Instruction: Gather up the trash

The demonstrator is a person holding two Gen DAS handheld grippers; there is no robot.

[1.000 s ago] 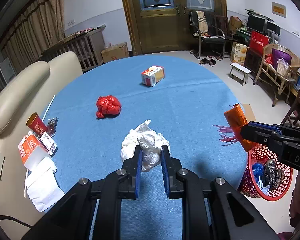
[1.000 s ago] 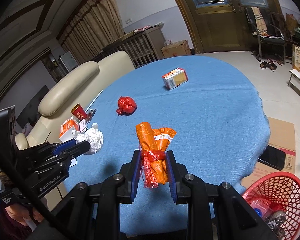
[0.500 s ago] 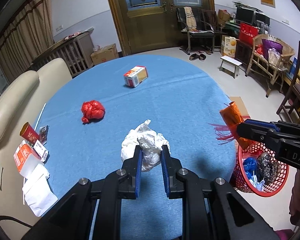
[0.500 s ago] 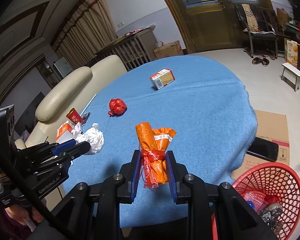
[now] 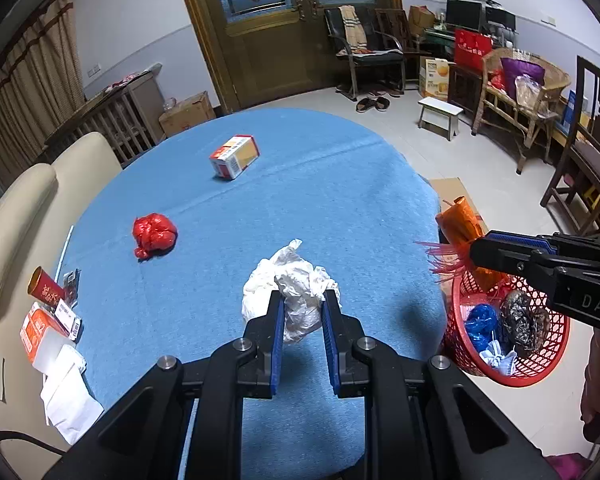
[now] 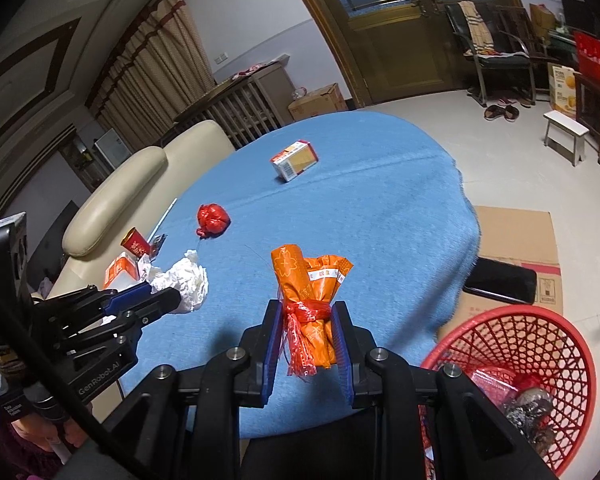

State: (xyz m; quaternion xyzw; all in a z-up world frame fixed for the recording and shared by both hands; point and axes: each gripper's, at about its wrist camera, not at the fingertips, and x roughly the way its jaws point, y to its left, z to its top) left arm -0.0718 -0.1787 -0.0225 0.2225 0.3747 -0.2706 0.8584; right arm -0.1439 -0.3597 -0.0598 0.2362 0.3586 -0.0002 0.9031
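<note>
Carrying is the step in hand: two pieces of trash are held above the blue tablecloth [image 5: 340,200] and are judged to be on their way to the red mesh basket [image 6: 540,344] on the floor beside the table. A crumpled white paper wad [image 5: 296,292] is pinched between the blue pads of the left gripper [image 5: 302,320], most of it bulging out ahead of the fingertips. An orange wrapper bundle [image 6: 312,292] tied with red ribbon is clamped upright at its waist by the right gripper [image 6: 308,336], its upper half standing clear. Next, each load must be brought over the basket rim before the jaws are spread. A red crumpled bag [image 5: 154,234] and a small carton [image 5: 234,156] lie uncollected on the cloth.
</note>
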